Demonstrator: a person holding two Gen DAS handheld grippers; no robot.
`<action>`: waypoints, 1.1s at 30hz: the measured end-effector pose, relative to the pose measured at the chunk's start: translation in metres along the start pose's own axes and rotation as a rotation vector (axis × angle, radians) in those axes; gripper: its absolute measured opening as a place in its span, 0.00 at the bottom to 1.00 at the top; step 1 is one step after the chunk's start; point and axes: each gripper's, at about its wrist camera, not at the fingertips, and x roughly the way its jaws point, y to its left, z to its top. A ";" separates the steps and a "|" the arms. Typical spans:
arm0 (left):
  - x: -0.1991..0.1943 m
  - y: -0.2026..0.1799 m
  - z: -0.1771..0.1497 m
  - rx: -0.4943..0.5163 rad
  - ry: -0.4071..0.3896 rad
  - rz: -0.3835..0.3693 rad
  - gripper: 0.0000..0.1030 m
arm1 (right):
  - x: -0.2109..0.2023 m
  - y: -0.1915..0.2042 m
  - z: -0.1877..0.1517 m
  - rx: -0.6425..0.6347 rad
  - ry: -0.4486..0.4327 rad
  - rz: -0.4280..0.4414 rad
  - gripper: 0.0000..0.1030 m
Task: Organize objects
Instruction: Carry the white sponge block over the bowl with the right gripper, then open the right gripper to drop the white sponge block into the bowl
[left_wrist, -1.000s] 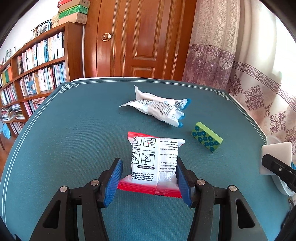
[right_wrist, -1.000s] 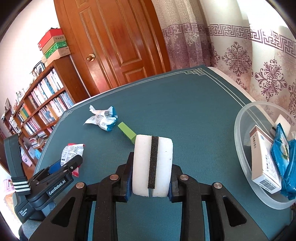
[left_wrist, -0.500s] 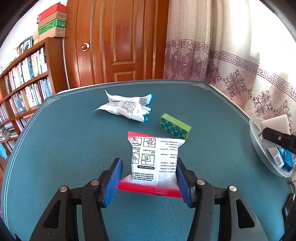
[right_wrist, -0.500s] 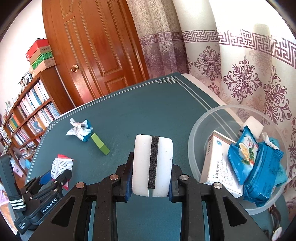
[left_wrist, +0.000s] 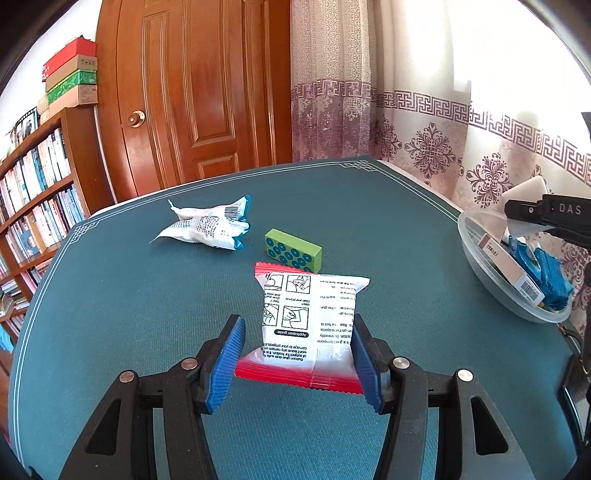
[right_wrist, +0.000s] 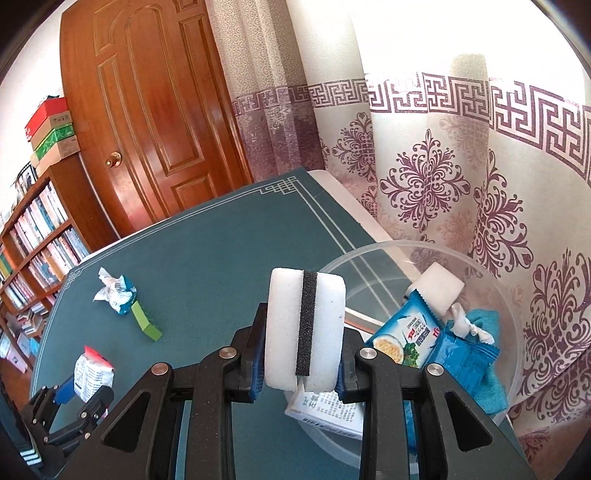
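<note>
My left gripper (left_wrist: 295, 354) is shut on a white packet with red ends (left_wrist: 310, 325), held above the teal tabletop. That packet (right_wrist: 90, 374) also shows at the lower left of the right wrist view. My right gripper (right_wrist: 301, 363) is shut on a white sponge with a black stripe (right_wrist: 304, 332), over the near rim of the clear plastic bowl (right_wrist: 369, 254). The bowl (left_wrist: 476, 254) holds a white box, blue snack packets (right_wrist: 406, 332), a white sponge block (right_wrist: 437, 288) and a blue cloth. The sponge (left_wrist: 524, 192) shows at the right edge of the left wrist view.
A crumpled white and blue wrapper (left_wrist: 210, 229) and a green block with blue dots (left_wrist: 293, 253) lie mid-table. The table edge (right_wrist: 351, 199) runs beside patterned curtains. A wooden door (left_wrist: 199, 92) and a bookshelf (left_wrist: 33, 192) stand behind.
Both grippers have swung to the right toward the bowl, each keeping its load. The sponge has come from over the bare table to over the bowl's rim.
</note>
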 end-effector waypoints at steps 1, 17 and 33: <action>0.000 -0.002 0.000 0.004 -0.001 -0.002 0.58 | 0.002 -0.004 0.002 0.007 0.003 -0.005 0.29; -0.006 -0.025 0.000 0.059 0.010 -0.047 0.58 | 0.033 -0.033 0.028 0.048 0.008 -0.071 0.29; -0.010 -0.057 0.008 0.101 0.009 -0.086 0.58 | 0.034 -0.046 0.021 0.054 0.016 -0.053 0.40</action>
